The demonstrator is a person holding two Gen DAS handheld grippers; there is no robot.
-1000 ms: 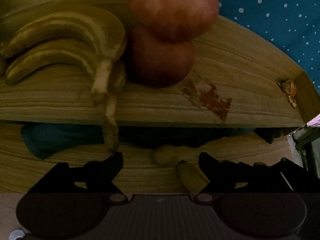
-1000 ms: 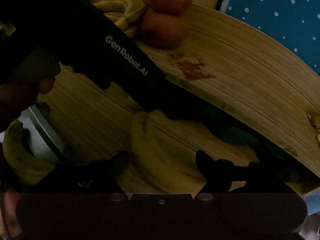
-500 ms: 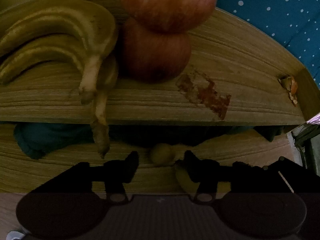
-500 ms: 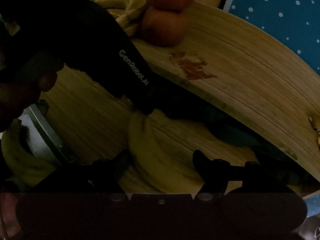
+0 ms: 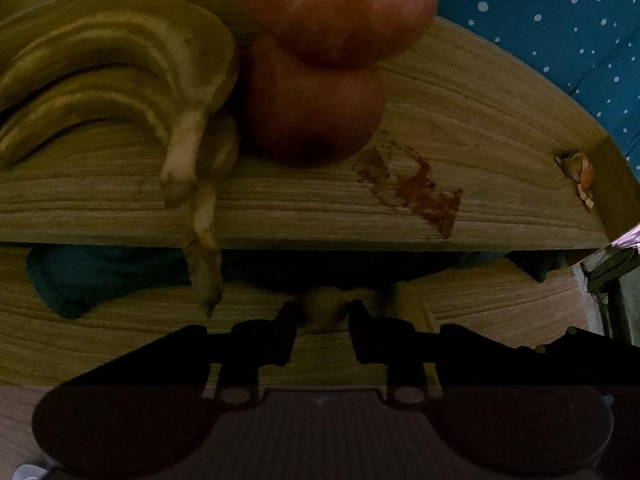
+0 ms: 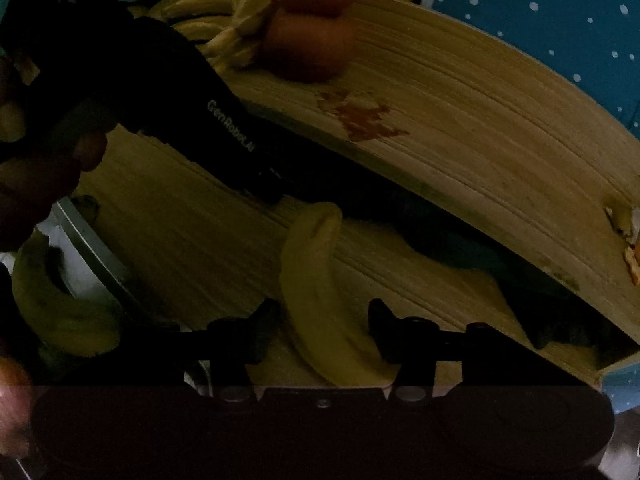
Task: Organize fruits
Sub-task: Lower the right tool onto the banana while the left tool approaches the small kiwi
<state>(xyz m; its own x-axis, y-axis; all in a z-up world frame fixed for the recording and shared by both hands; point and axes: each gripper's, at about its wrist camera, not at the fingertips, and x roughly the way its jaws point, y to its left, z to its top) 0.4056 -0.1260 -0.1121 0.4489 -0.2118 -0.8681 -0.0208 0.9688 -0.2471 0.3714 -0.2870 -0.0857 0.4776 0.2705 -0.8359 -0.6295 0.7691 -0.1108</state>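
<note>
Left claw [image 5: 322, 314] nearly closed on the blunt tip of a loose banana [image 6: 320, 280], fingers pressed against either side of that end. Right claw [image 6: 322, 320] wide open, straddling the same banana's mid-body without clearly touching it, one finger well clear on each side. Banana lying on the lower board of the wooden desk [image 6: 180, 220], just below the raised tray [image 5: 440, 120]; long axis curving away from the right claw toward the left claw, which reaches in from the upper left in the right wrist view. So: tip end held by the left, belly between the right's fingers, right nearer the fruit's middle. Already on the tray: banana bunch [image 5: 120, 92] at left, two stacked apples [image 5: 320, 92] touching it, a reddish stain [image 5: 420, 192] beside them. Likely destination the tray next to the bunch, though uncertain. Another banana [image 6: 60, 312] lying at the far left edge, apart, beyond a metal rim.
</note>
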